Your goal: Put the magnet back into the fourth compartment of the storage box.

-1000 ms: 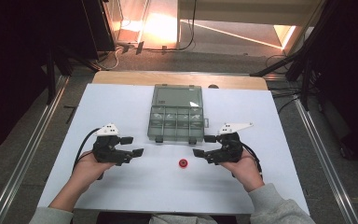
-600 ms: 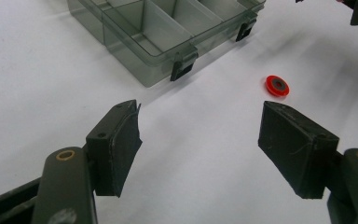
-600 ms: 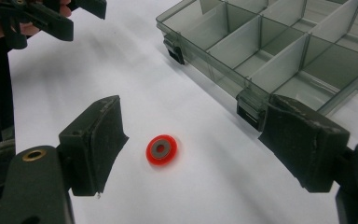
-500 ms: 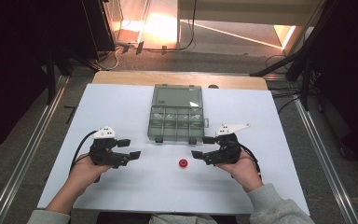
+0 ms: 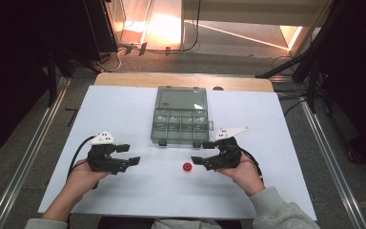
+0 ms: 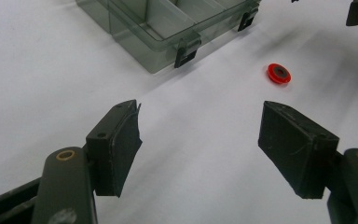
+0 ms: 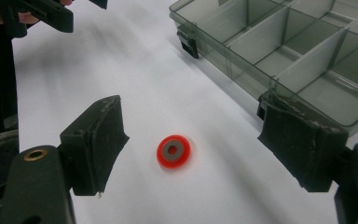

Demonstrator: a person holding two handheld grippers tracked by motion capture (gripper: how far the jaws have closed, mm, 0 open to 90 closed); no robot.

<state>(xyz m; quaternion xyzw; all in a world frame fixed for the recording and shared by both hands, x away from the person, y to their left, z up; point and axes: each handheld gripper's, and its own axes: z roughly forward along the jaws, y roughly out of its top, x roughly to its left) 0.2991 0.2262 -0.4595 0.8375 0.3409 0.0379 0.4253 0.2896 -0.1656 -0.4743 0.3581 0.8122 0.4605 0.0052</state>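
A small red ring with a grey centre lies flat on the white table, just in front of a clear grey compartment box whose lid stands open. My right gripper is open, its jaws pointing left, and the ring lies on the table between and just ahead of them. My left gripper is open too, well to the left of the ring, with nothing between its jaws.
The white table stretches around the box, with a wooden strip along its far edge. Metal rails run along both sides on the floor. The person's hands and a grey sleeve come in from the near edge.
The right gripper has dropped slightly and come nearer to the red ring. The left gripper has barely shifted.
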